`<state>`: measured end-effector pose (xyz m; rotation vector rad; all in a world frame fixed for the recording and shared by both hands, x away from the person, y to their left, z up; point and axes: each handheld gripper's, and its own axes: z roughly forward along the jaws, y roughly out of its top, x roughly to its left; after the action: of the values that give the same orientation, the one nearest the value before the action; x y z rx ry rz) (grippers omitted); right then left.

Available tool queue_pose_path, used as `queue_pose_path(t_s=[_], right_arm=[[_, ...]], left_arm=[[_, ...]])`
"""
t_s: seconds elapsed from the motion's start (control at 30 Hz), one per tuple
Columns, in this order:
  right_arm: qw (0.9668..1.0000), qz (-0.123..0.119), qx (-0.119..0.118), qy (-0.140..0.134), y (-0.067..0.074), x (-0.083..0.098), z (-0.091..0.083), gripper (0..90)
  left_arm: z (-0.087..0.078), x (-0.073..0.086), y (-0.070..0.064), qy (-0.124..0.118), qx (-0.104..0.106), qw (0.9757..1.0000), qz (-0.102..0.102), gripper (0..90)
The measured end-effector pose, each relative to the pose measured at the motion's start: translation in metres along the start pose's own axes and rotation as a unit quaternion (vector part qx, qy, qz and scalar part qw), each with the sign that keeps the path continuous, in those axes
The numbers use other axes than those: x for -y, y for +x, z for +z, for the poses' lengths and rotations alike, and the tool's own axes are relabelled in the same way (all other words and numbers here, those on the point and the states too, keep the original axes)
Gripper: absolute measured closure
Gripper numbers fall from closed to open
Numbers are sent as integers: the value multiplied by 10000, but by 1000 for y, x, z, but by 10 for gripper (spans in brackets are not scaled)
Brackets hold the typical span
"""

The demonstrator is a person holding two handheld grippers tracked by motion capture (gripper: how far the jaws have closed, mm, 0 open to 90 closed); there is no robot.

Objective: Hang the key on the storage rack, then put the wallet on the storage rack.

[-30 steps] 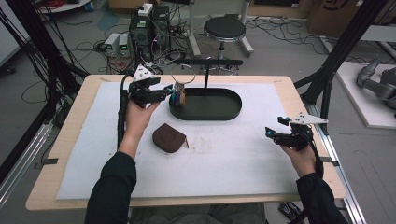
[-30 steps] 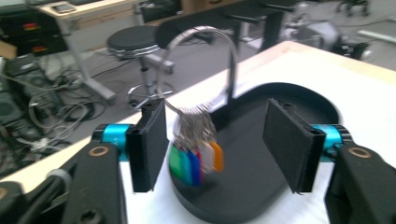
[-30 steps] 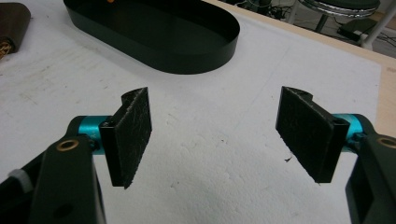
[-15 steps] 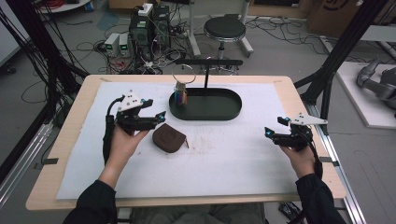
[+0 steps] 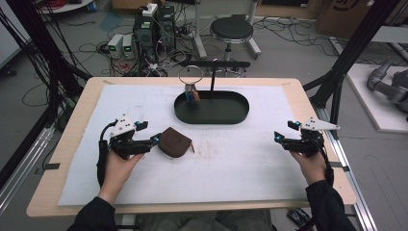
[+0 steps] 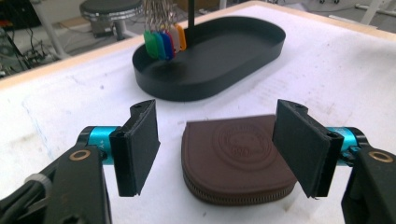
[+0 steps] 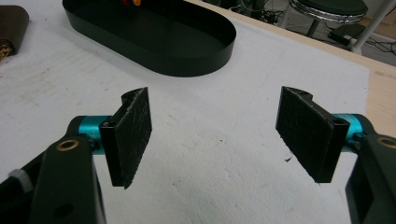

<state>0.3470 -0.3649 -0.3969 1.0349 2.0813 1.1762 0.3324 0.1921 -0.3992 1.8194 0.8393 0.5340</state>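
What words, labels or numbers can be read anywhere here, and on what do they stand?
None can be read.
Brown pouch: a round embossed seal with lettering, too blurred to read.
Cardboard box on the floor: a dark mark, cut off and unreadable.
Coloured key tags: no writing that can be made out.

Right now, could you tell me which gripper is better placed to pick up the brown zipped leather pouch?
Left: the left gripper is open beside the brown zipped leather pouch; the right gripper is far across the white mat.

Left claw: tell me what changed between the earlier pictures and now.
The left claw left the bunch of coloured key tags at the black oval tray, came down beside the brown zipped leather pouch, jaws just opening, nothing between them. Right claw, pouch and tray stayed put.
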Motion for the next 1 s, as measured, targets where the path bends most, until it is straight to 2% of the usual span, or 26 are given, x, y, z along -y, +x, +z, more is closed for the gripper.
queue_pose_path(t_s=[0.27, 0.4, 0.47, 0.57, 0.8, 0.93, 1.0], right_arm=[[10000, -2, 69, -24, -2, 2, -5, 272], [10000, -7, 67, -38, -2, 2, -5, 272], [10000, 8, 67, -7, -2, 2, -5, 272], [10000, -33, 55, -11, -1, 2, -5, 272], [10000, -61, -2, -47, 0, 3, -3, 287], [9999, -100, 7, -74, 2, 3, -3, 287], [9999, -86, -8, -62, 2, 2, -3, 287]], left_arm=[[9, 4, 0, 98, 110, 9998, -127, 320], [13, 7, 3, 194, 244, 9993, -208, 388], [16, 9, 5, 304, 218, 9989, -298, 405], [20, 11, 10, 373, 272, 9977, -495, 412], [33, 10, 23, 529, 249, 9955, -746, 439], [44, 8, 27, 591, 291, 9932, -963, 476], [50, 7, 28, 775, 284, 9922, -936, 486]])
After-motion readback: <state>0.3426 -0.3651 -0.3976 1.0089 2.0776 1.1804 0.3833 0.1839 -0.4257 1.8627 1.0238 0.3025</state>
